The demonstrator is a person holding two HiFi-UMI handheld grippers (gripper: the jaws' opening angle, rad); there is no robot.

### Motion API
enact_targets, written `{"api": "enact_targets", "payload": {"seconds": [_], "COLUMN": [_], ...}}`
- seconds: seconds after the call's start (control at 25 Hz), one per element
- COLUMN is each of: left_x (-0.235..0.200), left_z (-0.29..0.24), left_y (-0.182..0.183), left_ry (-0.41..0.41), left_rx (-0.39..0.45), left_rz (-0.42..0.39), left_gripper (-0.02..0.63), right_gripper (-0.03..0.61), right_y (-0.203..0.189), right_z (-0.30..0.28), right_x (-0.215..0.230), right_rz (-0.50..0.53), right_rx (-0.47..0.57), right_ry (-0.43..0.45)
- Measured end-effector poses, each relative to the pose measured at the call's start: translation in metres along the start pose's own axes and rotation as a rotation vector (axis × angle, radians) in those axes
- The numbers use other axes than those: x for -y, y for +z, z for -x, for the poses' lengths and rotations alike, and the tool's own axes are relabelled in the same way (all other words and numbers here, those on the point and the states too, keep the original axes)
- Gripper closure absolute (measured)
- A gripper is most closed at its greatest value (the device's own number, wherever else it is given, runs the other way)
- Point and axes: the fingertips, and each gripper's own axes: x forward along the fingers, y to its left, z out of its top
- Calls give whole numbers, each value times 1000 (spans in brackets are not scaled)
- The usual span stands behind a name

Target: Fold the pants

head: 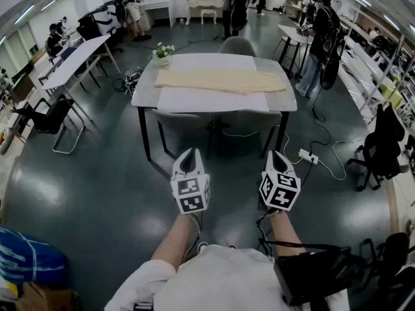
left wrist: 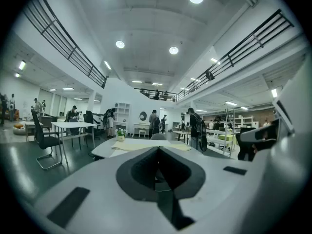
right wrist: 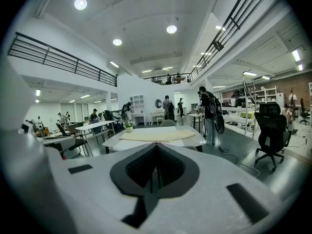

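Beige pants (head: 220, 80) lie spread lengthwise on a grey table (head: 148, 96) across the room, over a white sheet. The pants (left wrist: 146, 146) show small and far off in the left gripper view, and the pants (right wrist: 158, 135) lie just beyond the jaw tips in the right gripper view. My left gripper (head: 189, 157) and right gripper (head: 277, 157) are held side by side near my body, well short of the table, over bare dark floor. Both point toward the table. Each has its jaws together with nothing between them.
A small potted plant (head: 162, 52) stands on the table's far left corner. Grey chairs (head: 237, 45) sit behind and under the table. A power strip with cables (head: 308, 155) lies on the floor at right, near a black office chair (head: 382, 148). Several people stand at the back.
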Motion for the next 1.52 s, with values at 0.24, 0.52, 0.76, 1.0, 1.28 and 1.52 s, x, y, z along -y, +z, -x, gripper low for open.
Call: {"api": "enact_targets", "payload": {"seconds": [0.24, 0.52, 0.76, 1.0, 1.28, 1.52], "left_x": [-18, -48, -58, -52, -43, -42], "left_z": [-5, -11, -19, -24, -40, -89], "left_y": [-4, -5, -5, -9, -14, -7], "left_ry": [-2, -18, -30, -60, -79, -72], "left_rx": [-6, -17, -14, -22, -34, -29], "left_rz": [-8, -4, -4, -8, -20, -29], "left_gripper": [604, 604, 604, 604, 604, 604], "right_gripper": [586, 586, 585, 586, 586, 586], "right_y": [-4, -10, -11, -13, -13, -2], "right_z": [-11, -24, -26, -29, -46, -97], "right_x": [-12, -36, -48, -49, -47, -37], "right_rz": [-48, -56, -20, -17, -9, -19], "right_rx": [-12, -23, -2, 3, -7, -4], "right_ry": [2, -21, -32, -34, -24, -17]}}
